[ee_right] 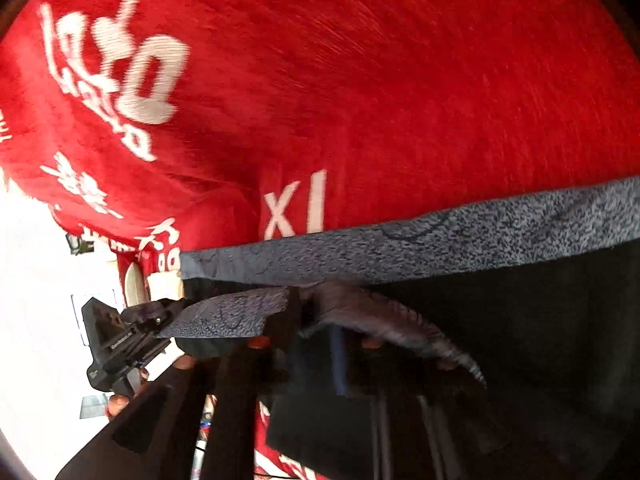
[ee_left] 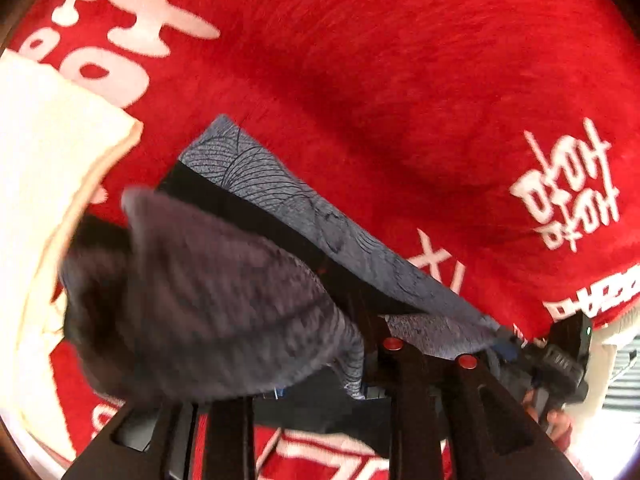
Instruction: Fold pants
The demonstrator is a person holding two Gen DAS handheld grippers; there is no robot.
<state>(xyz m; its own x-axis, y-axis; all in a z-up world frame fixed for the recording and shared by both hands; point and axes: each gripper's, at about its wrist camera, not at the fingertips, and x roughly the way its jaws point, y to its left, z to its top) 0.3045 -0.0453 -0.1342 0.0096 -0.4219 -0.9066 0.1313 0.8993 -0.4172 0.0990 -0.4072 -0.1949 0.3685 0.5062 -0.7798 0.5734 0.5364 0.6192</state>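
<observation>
The pants (ee_left: 280,196) are grey-blue with a dark line pattern and a black inner side. They hang stretched between both grippers above a red cloth. My left gripper (ee_left: 320,360) is shut on a bunched edge of the pants (ee_left: 208,304), which drapes over its fingers. My right gripper (ee_right: 312,332) is shut on the other edge of the pants (ee_right: 400,248), with fabric folded over its fingers. In the left wrist view the right gripper (ee_left: 560,360) shows at the far end of the stretched fabric. In the right wrist view the left gripper (ee_right: 120,340) shows likewise.
A red cloth with white lettering (ee_left: 400,80) covers the surface under the pants; it also fills the right wrist view (ee_right: 360,80). A cream folded cloth (ee_left: 52,160) lies at the left. A bright floor (ee_right: 36,280) lies beyond the red cloth's edge.
</observation>
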